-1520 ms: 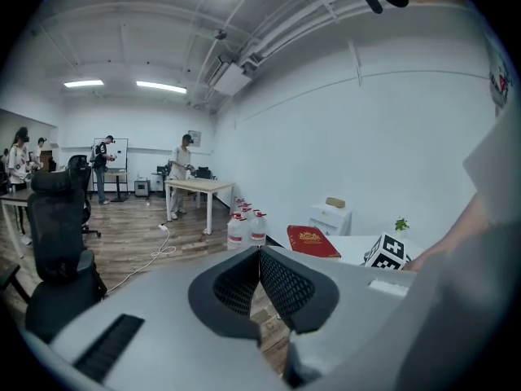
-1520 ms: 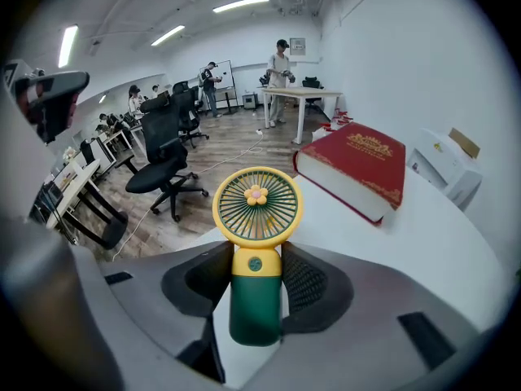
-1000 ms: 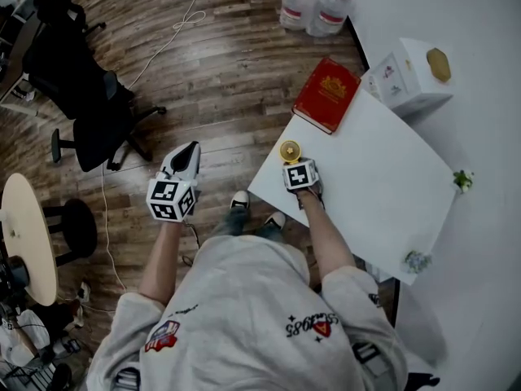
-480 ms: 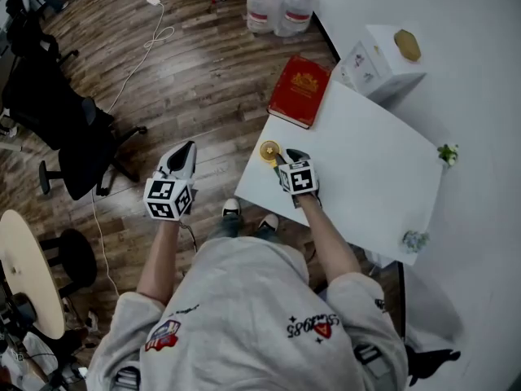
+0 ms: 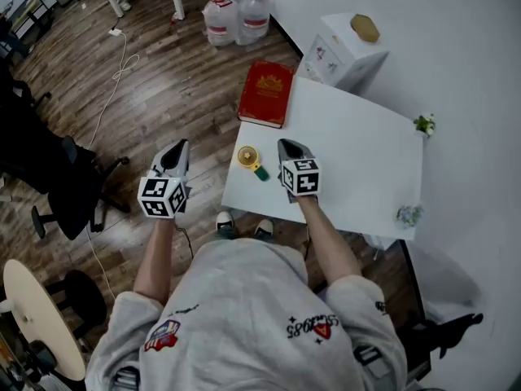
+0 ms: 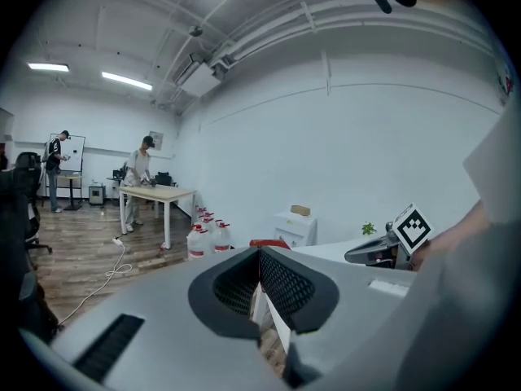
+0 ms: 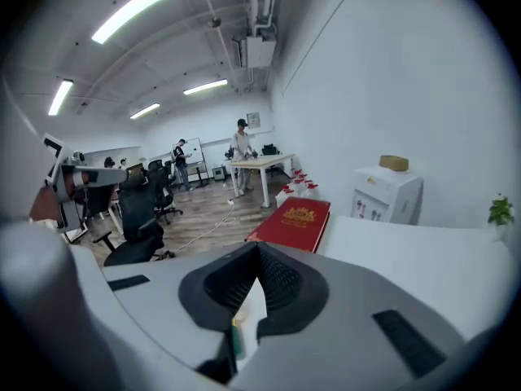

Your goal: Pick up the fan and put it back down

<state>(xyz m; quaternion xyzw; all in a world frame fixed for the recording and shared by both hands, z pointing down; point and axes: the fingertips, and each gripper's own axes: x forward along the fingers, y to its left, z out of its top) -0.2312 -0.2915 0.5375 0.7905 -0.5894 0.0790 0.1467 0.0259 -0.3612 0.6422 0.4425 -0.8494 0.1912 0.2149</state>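
Fan (image 5: pixel 247 157) on table (image 5: pixel 358 153), left gripper (image 5: pixel 180 147) and right gripper (image 5: pixel 287 147) jaws closed empty, fan nearly hidden in right gripper view

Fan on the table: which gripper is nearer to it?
Right. The right gripper hangs beside the fan, over the table; the left gripper is off the table's edge, over the floor.

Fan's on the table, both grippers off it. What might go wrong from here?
1. The fan lies near the table's edge; a brush from the shut right gripper beside it might knock it to the floor.
2. The left gripper hangs over the floor, likely too far to catch it.
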